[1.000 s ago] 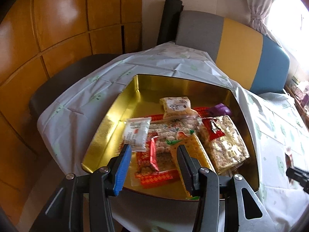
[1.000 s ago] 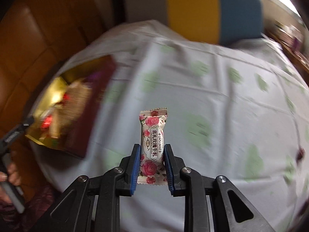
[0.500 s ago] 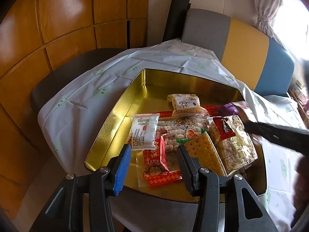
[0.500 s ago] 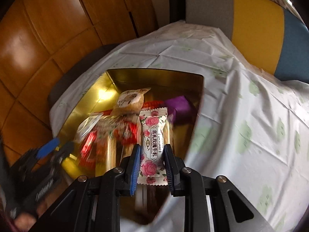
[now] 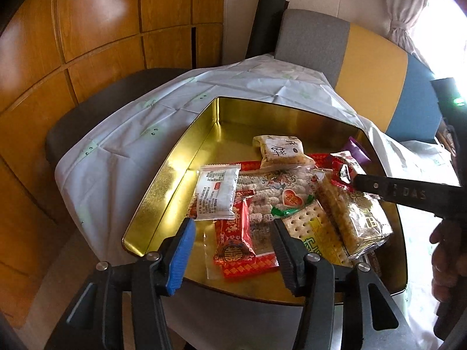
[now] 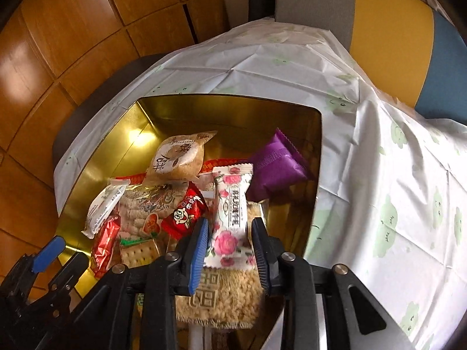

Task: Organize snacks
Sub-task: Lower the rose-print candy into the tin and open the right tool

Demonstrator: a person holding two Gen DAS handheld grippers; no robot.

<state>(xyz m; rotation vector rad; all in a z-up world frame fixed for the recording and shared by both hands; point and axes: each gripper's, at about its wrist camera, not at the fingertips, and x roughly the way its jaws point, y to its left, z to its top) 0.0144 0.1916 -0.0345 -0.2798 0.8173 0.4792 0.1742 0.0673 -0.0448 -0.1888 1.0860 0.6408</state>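
Note:
A gold tin point(image 5: 163, 192) point(image 6: 116, 151) on the white tablecloth holds several wrapped snacks. My right gripper point(image 6: 230, 233) is over the tin with its jaws spread apart; a white rose-print candy point(image 6: 230, 213) lies between them on a rice-cake pack point(image 6: 221, 294), the pads clear of its sides. Its finger also shows in the left wrist view point(image 5: 402, 192), above the right side of the tin. My left gripper point(image 5: 233, 230) is open and empty above the tin's near edge, over a red packet point(image 5: 233, 242).
In the tin also lie a purple packet point(image 6: 274, 166), a beige cake pack point(image 5: 280, 151), a white sachet point(image 5: 216, 192) and crackers point(image 5: 309, 227). A grey, yellow and blue chair back point(image 5: 370, 67) stands behind the table. Wooden wall panels point(image 5: 102, 23) are at the left.
My right gripper carried the rose candy from the bare tablecloth to over the tin, then its jaws opened and the candy settled onto the snacks. My left gripper stayed open, nearly still.

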